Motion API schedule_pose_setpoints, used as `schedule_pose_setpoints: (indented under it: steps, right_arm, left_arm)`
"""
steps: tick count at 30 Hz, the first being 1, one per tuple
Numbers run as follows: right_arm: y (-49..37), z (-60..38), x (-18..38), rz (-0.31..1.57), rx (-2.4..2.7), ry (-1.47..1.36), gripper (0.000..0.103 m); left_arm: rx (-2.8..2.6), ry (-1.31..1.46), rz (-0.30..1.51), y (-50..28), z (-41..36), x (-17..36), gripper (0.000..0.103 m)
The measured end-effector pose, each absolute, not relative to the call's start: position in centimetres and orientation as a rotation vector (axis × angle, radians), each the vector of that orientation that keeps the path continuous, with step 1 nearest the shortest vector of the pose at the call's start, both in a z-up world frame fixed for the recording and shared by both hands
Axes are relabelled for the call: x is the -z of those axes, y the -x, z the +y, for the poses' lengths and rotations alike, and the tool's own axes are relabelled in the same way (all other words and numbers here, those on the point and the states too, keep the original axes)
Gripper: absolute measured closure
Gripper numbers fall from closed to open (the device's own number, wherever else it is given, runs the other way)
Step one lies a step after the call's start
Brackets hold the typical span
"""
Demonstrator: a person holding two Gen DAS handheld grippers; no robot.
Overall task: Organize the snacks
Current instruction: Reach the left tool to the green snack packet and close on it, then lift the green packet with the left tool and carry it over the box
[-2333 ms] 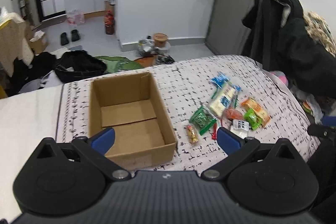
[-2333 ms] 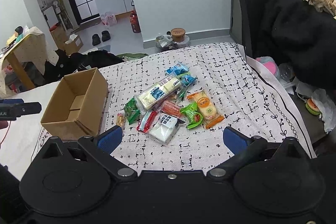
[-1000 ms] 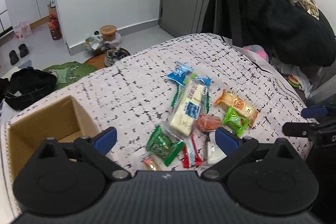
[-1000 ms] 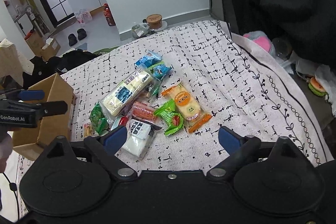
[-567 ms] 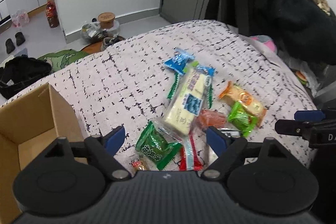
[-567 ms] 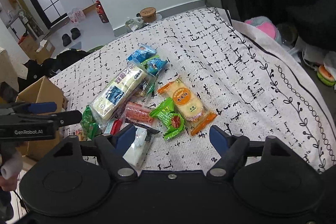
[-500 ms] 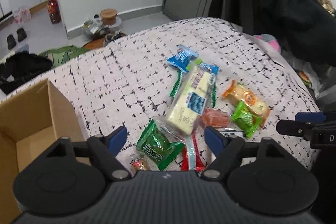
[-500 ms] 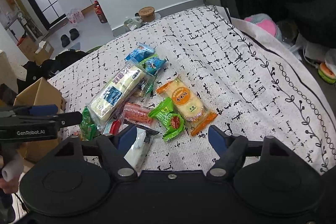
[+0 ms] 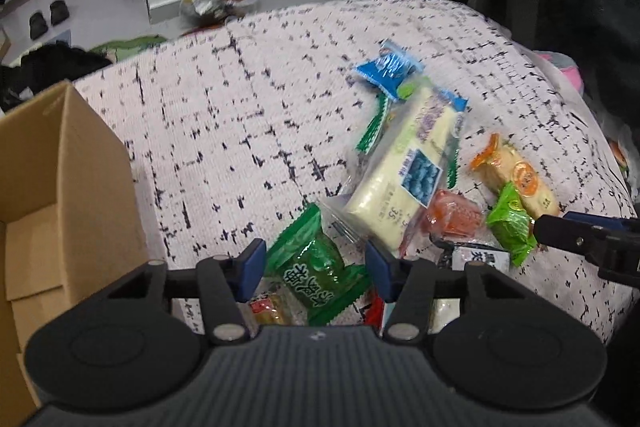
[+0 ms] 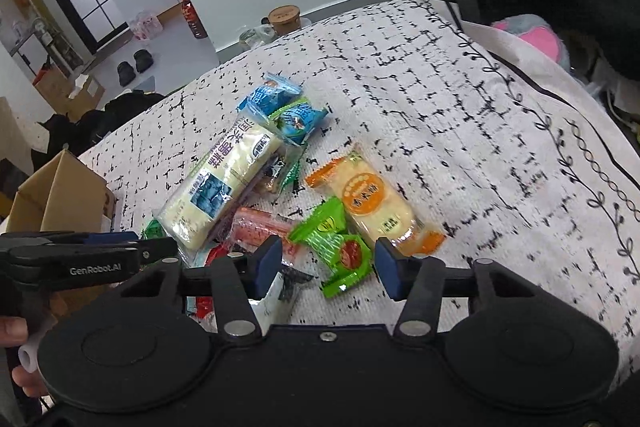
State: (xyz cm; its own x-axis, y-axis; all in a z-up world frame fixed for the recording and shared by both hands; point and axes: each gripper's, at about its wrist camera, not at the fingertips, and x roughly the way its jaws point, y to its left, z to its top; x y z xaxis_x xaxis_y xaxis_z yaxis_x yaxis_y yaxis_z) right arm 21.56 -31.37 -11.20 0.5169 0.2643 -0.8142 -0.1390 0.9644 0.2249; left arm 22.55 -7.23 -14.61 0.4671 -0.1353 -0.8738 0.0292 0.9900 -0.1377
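- Nearest, the left hand-held gripper point(image 9: 314, 269) has just been closing; the dark green packet point(image 9: 316, 269) lies between its pads, untouched, long axis slanting up-left.
- Likewise the right hand-held gripper point(image 10: 326, 263) has been narrowing around the light green packet point(image 10: 340, 247), pads apart from it.
- Farther, the long cream snack bar point(image 9: 404, 175) points up-right on the bed cover point(image 9: 240, 107), cardboard box point(image 9: 52, 187) left.

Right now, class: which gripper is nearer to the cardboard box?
Left. The left gripper hangs over the dark green snack packet, just beside the cardboard box; the right gripper is farther along the pile, over the light green packet.
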Motion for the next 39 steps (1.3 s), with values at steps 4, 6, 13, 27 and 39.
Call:
schedule_pose_setpoints:
  steps: [4,6,13,27,39]
  right_arm:
    - [-22.2,-31.0,11.8,1.008,-0.250,-0.132,0.052]
    - [-22.5,-31.0,12.1,1.008,-0.248,-0.130,0.052]
    - [-23.6,-30.7,13.0,0.998,-0.250,-0.116,0.051]
    - [-23.9,-29.3,15.0,1.051,-0.295,-0.089,0.065]
    - [-22.0,-30.4,11.7,0.981,-0.301,-0.156,0.066]
  left_arm:
    - [0.094,0.123,1.102,-23.0,-7.3,15.5,0.069]
    - [0.078,0.124,1.102,-23.1,-7.3,15.8,0.072]
    - [0.058,0.136,1.059,-22.8,-6.7,14.5,0.080]
    - [0.034,0.172,0.993,-21.7,-5.6,11.9,0.081]
    - [0.056,0.184,0.955,-19.9,-5.0,10.4,0.081]
